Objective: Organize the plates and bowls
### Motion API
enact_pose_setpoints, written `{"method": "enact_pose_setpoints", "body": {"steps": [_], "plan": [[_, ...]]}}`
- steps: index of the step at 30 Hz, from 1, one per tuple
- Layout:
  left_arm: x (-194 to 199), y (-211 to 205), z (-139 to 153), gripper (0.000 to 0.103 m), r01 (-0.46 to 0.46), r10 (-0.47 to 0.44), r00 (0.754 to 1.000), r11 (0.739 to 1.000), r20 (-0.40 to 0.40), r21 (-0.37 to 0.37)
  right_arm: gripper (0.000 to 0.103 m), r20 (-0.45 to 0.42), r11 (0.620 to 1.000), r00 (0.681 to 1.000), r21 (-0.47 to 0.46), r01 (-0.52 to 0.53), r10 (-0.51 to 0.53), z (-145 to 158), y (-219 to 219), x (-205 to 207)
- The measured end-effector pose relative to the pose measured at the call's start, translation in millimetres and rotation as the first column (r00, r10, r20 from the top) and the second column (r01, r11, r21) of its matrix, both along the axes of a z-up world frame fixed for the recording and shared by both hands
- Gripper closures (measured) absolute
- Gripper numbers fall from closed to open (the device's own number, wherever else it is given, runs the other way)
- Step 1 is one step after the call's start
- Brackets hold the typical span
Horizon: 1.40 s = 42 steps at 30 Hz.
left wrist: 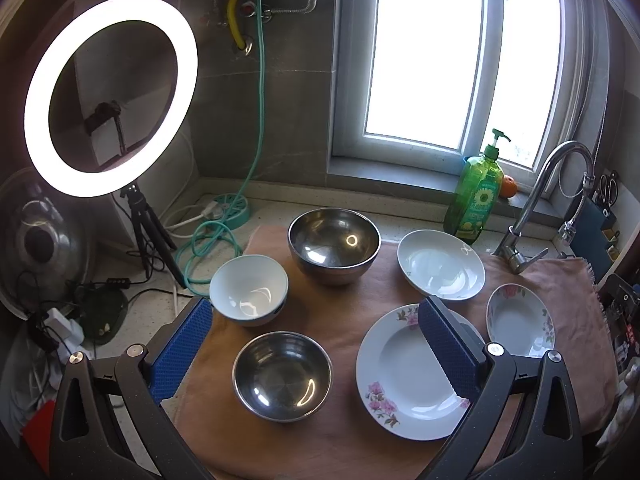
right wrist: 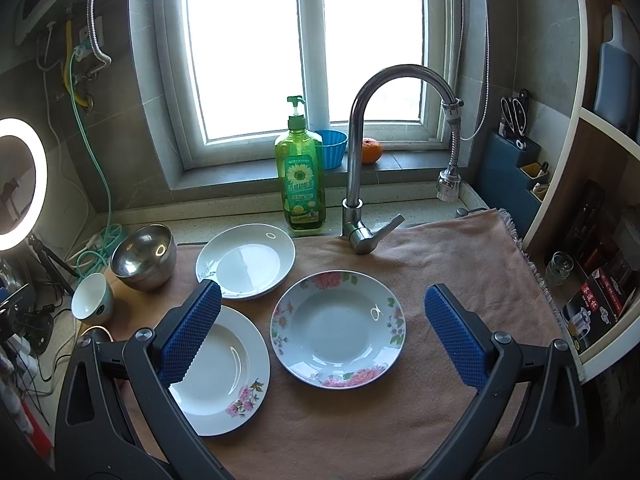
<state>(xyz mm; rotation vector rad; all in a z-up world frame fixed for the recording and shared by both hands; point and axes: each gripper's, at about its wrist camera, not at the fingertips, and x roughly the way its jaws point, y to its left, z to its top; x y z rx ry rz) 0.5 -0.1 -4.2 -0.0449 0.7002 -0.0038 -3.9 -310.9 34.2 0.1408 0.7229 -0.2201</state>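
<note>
Sunlit window and grey sill back a kitchen desk draped with a pink towel. Left to right on the towel: a white bowl and two steel bowls, all mouth-up; then three plates lying flat, a plain one at the rear, a flower-edged one near the front, and a floral deep one rightmost. A ring light glows at left; soap bottle and faucet stand behind. The left hand-held gripper and right hand-held gripper hover released, jaws spread, grasping nothing.
</note>
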Motion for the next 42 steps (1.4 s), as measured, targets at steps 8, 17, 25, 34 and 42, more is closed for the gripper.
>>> {"method": "enact_pose_setpoints", "body": {"steps": [8, 17, 25, 34, 42], "plan": [[2, -3, 2, 0.001, 0.001, -0.001, 1.000, 1.000, 0.001, 0.004, 0.000, 0.001, 1.000, 1.000, -0.001, 0.001, -0.001, -1, 0, 3], [6, -2, 3, 0.001, 0.004, -0.004, 1.000, 1.000, -0.001, 0.001, 0.000, -0.001, 1.000, 1.000, -0.001, 0.003, -0.003, -1, 0, 4], [8, -6, 1, 0.001, 0.011, -0.011, 1.000, 1.000, -0.002, 0.000, 0.000, -0.013, 1.000, 1.000, -0.009, -0.002, 0.002, -6, -1, 9], [10, -8, -6, 0.001, 0.021, -0.021, 1.000, 1.000, -0.023, -0.009, 0.000, -0.032, 1.000, 0.999, -0.013, -0.009, 0.008, -14, -1, 11], [18, -12, -14, 0.001, 0.084, -0.085, 0.995, 0.996, -0.057, -0.018, 0.000, -0.061, 1.000, 0.998, 0.030, -0.006, 0.008, -28, -10, 11]]}}
